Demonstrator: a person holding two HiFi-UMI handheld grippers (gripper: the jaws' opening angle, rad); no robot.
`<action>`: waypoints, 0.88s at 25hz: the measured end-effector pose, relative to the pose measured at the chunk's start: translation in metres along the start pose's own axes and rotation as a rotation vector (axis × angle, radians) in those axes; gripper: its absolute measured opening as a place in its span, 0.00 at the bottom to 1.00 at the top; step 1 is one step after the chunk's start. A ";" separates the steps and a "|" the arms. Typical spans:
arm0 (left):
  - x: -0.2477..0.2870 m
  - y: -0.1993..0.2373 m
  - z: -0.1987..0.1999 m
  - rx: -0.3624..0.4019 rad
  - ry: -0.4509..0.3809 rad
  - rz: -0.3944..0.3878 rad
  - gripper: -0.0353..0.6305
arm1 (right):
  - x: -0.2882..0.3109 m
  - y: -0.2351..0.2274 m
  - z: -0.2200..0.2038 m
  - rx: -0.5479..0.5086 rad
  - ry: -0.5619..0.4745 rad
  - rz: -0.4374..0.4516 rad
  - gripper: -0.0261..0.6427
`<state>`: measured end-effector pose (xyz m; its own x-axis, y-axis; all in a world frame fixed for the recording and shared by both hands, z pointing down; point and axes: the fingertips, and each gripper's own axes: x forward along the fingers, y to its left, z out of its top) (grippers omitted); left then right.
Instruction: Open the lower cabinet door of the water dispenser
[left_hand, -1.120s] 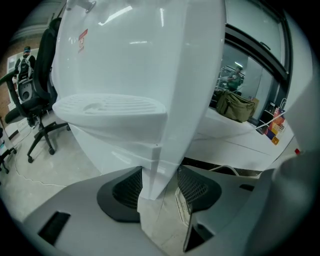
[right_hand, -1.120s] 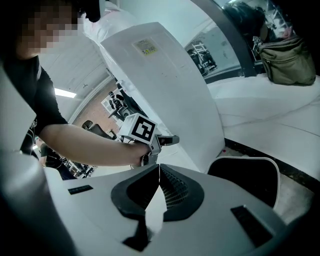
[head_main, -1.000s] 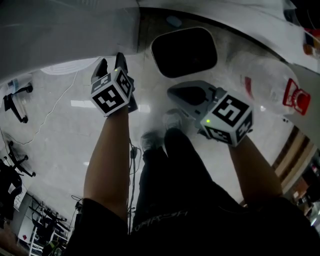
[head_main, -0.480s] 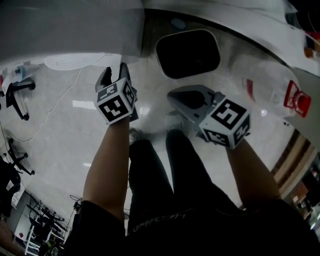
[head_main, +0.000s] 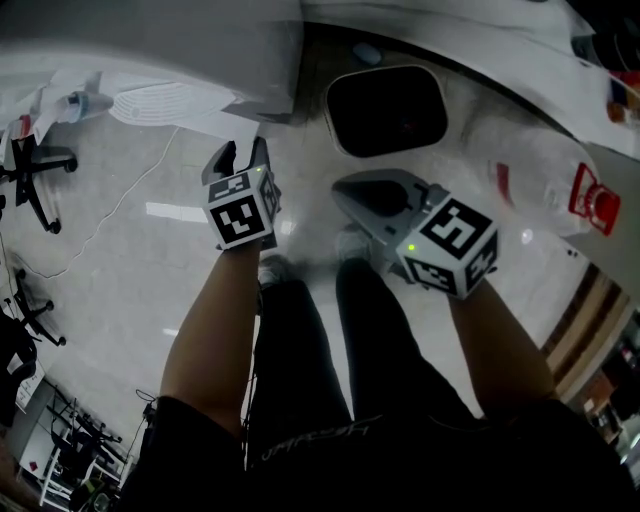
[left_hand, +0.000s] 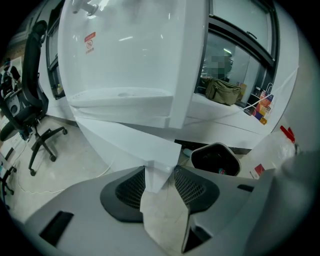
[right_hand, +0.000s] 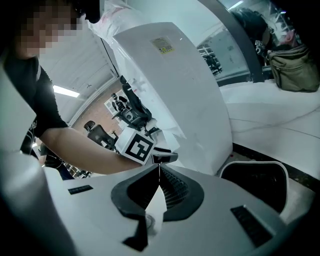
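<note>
The white water dispenser (head_main: 180, 50) stands at the top left of the head view, and its lower cabinet door (left_hand: 127, 137) fills the middle of the left gripper view. My left gripper (head_main: 243, 152) is at the cabinet's bottom corner. Its jaws (left_hand: 160, 172) are closing, with the white lower corner of the door between the pads, which do not clearly press on it. My right gripper (head_main: 342, 190) hovers to the right, over the floor and apart from the dispenser. Its jaws (right_hand: 159, 169) are shut with nothing in them. The right gripper view shows the left gripper's marker cube (right_hand: 136, 145) against the dispenser's side (right_hand: 170, 85).
A black waste bin (head_main: 385, 110) stands just right of the dispenser. A large clear water bottle (head_main: 540, 170) lies further right. An office chair (left_hand: 30, 100) is off to the left, and a thin cable (head_main: 110, 215) runs across the pale floor. My legs are below the grippers.
In the head view my left gripper has moved right and up to the dispenser's lower corner. The right gripper has barely shifted. The view itself has drifted right.
</note>
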<state>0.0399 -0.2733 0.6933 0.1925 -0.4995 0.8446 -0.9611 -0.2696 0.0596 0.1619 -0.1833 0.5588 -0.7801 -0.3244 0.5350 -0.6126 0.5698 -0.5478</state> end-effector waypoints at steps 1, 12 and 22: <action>-0.002 0.001 -0.002 0.008 0.007 0.001 0.33 | 0.001 0.003 0.000 0.004 -0.001 0.000 0.06; -0.018 0.011 -0.027 0.041 0.013 -0.029 0.24 | 0.016 0.032 -0.004 -0.028 0.020 0.003 0.06; -0.029 0.022 -0.045 0.033 0.023 -0.076 0.20 | 0.030 0.054 -0.008 -0.021 0.029 -0.012 0.06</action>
<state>0.0040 -0.2276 0.6941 0.2599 -0.4573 0.8505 -0.9367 -0.3335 0.1070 0.1067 -0.1557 0.5501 -0.7686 -0.3094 0.5599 -0.6188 0.5816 -0.5281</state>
